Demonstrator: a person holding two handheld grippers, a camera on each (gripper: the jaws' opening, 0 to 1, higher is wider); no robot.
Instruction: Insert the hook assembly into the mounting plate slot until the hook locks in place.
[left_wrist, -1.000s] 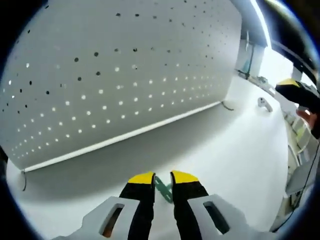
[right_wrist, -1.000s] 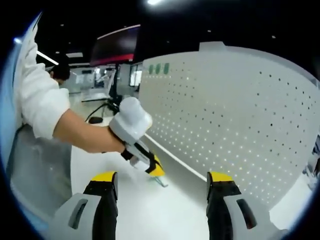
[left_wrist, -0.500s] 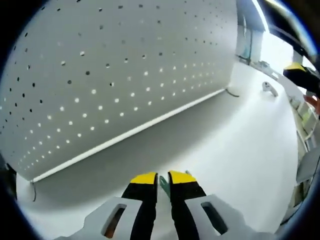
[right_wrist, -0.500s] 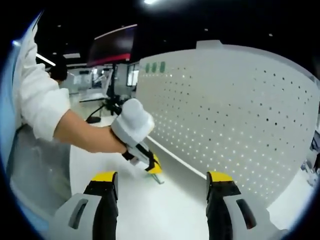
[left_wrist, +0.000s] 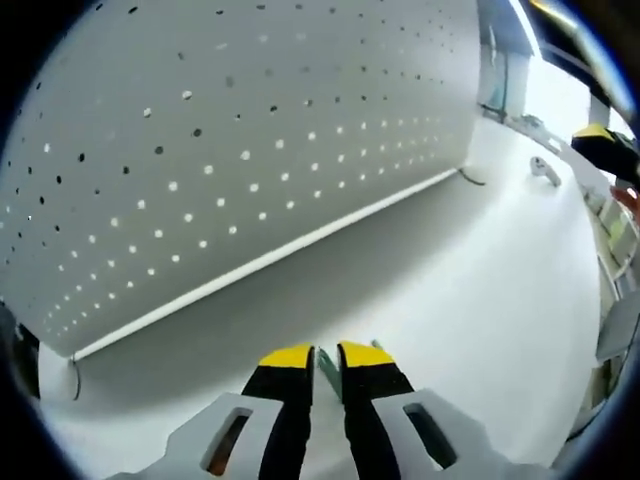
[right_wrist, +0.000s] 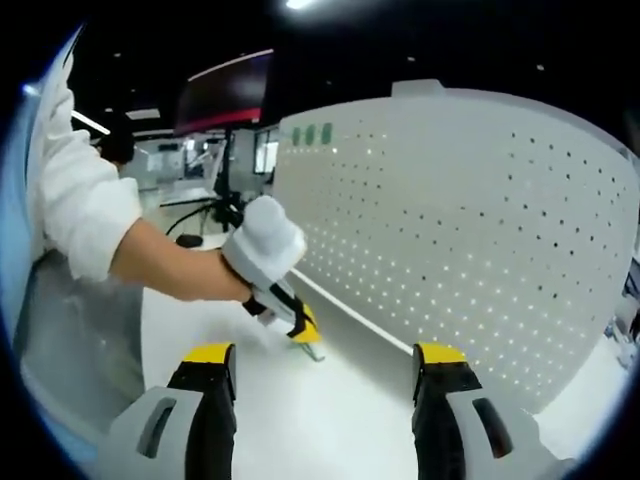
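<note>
While the left hand-held gripper (left_wrist: 326, 362) clamps the green hook (left_wrist: 326, 371) low over the tabletop (left_wrist: 480, 300), it has edged closer to the pegboard (left_wrist: 250, 130); insertion remains ahead. Right hand-held gripper (right_wrist: 325, 365) waits, jaws apart.

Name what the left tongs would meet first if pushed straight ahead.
Probably the upright white perforated metal panel, near its bottom edge; bare white tabletop lies between. The left tongs pinch a small green hook piece.

A white tabletop (left_wrist: 480, 300) lies below; a dark monitor (right_wrist: 230, 90) hangs in the background.
</note>
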